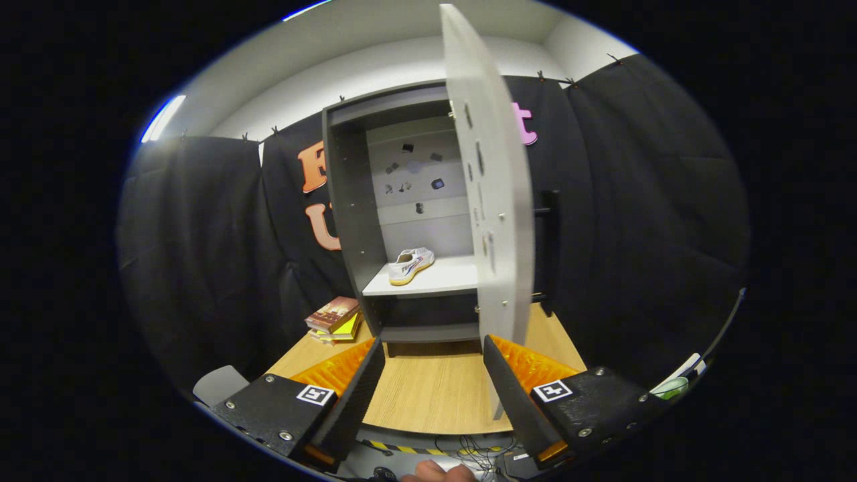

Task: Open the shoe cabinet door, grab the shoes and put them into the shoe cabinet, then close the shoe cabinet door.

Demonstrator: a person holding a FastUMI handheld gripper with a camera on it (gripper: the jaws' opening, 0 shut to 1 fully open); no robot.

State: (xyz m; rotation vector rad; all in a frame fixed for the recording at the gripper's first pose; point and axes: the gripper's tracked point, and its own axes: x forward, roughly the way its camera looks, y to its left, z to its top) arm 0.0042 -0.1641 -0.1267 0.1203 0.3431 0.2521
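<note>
A shoe cabinet (355, 221) and stacked books (333, 318) are carried by the wooden surface (428, 395). One shoe (410, 265) is seen on the cabinet's shelf (435, 281).

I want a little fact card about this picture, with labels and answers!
cabinet: dark shoe cabinet standing on a wooden table
door: pale door swung open, edge toward the camera
shoe: white sneaker with a yellow sole, on the cabinet's shelf
books: stack of books beside the cabinet
gripper: gripper open, fingers apart and holding nothing, right finger near the door's lower edge
task stage: shoe is in, door not yet closed
</note>
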